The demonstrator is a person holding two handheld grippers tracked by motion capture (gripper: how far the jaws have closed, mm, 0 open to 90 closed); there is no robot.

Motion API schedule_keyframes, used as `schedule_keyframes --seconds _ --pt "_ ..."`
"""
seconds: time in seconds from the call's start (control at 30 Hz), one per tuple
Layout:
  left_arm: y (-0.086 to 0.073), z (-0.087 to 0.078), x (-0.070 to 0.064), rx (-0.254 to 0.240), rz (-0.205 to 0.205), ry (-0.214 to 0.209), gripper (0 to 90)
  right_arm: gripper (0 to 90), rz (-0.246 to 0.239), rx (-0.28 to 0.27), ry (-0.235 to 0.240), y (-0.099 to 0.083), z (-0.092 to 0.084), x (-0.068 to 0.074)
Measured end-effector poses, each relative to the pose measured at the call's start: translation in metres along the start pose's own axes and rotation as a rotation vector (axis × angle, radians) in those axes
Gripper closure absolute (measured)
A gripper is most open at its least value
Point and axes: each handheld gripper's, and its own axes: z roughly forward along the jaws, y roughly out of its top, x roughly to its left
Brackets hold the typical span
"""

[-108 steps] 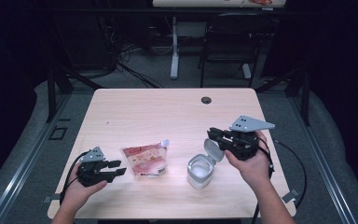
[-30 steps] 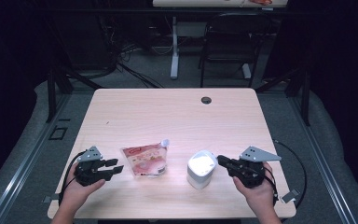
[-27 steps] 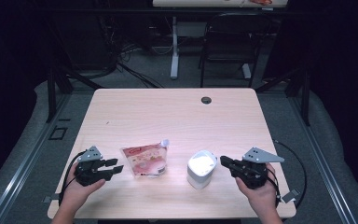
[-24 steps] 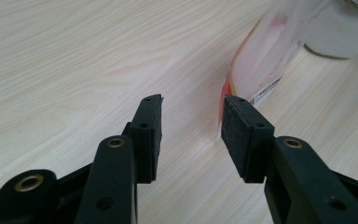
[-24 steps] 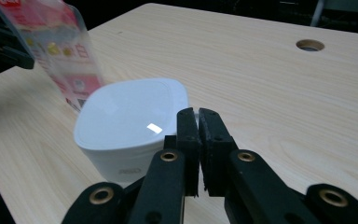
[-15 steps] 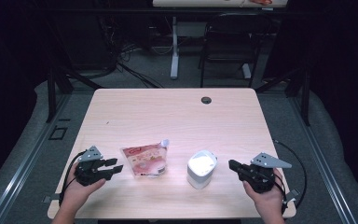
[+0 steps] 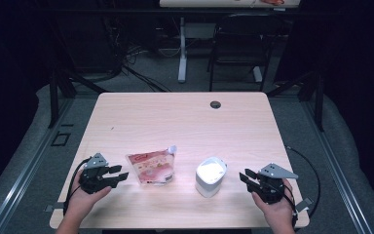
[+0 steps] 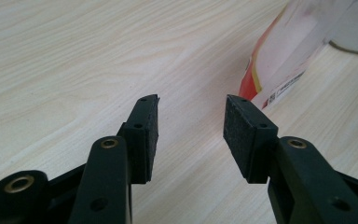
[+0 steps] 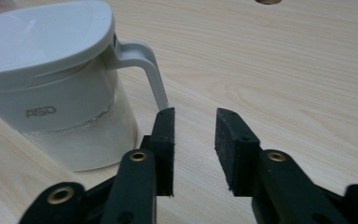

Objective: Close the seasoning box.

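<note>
Right gripper view: lidded jug (image 9: pixel 58 84) just left of spread, empty right gripper (image 9: pixel 193 119).

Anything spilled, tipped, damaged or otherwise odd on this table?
Nothing stands out. The lidded jar stands upright, lid shut, white contents inside. The pouch lies flat beside it, no spill visible. Both the left gripper and right gripper rest open, holding nothing.

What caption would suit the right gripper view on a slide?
Open right gripper beside the handle of a lidded white jug on a pale wooden table.
</note>
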Motion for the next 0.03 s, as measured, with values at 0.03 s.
schedule_keyframes --seconds 0.03 --pt "0.0000 -0.0003 0.0006 0.000 0.001 0.004 55.3 64.3 0.002 -0.004 -0.003 -0.0008 0.0009 -0.0007"
